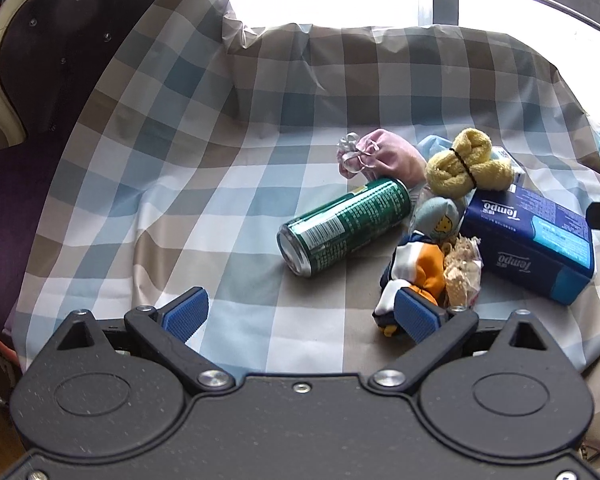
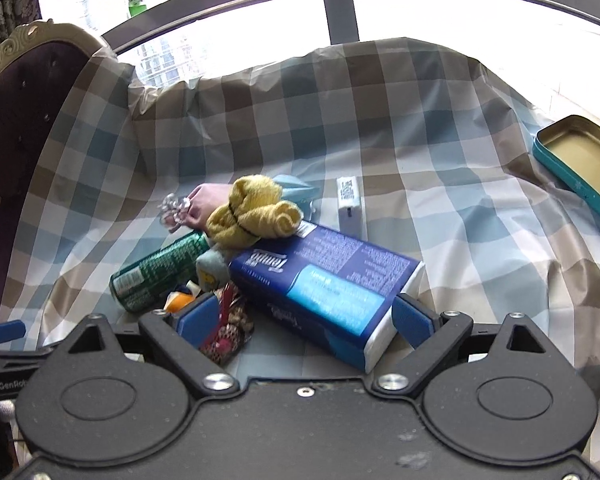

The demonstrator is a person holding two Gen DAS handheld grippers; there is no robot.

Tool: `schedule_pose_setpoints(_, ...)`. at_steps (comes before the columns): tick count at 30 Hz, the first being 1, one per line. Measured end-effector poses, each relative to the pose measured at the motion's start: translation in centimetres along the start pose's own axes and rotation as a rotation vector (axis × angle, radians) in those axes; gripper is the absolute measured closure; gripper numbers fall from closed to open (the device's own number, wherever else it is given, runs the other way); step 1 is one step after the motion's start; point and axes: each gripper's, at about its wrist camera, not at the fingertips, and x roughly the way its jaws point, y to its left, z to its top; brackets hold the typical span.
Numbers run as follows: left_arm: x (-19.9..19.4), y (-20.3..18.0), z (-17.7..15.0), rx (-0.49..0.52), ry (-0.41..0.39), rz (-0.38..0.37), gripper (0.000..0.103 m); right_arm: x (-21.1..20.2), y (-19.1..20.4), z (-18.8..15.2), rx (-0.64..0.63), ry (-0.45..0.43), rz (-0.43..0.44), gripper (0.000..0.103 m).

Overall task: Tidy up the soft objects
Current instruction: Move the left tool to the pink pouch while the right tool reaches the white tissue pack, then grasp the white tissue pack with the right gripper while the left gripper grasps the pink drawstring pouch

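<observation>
Both jaws stand wide and empty. My left gripper (image 1: 302,314) hovers near the orange sock bundle (image 1: 414,276); my right gripper (image 2: 306,320) straddles the tissue pack (image 2: 332,284) without pressing. The yellow towel roll (image 2: 256,212) sits on the pile, so I'd pick that first, gently.

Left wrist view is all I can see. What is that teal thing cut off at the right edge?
Observer: It is a teal tin, lying open and gold inside.
Operator: Is anything hidden behind the blue Tempo tissue pack?
Observer: Yes, a small white box with a printed code stands just behind the Tempo tissue pack.
Operator: What is the other gripper doing?
Observer: The right gripper is open, with its jaws on either side of the pack's near end and not clamped on it.
</observation>
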Motion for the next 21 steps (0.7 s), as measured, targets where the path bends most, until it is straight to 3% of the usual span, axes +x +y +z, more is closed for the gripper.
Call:
schedule_pose_setpoints(10,2.9,-0.3,3.5,0.013,-0.015,0.003,0.006,9.2,-2.2,7.2,0.128,-0.028,-0.151,0.009)
schedule_pose_setpoints(19,4.7,-0.8,4.6,0.032,-0.005,-0.001,0.006,19.7,-3.5,9.9,0.069,0.223,-0.178,0.011)
schedule_pose_setpoints(21,5.1,-0.7,4.6,0.031,0.002,-0.001,0.006,21.1,-4.2,10.2,0.066,0.252,-0.224,0.012)
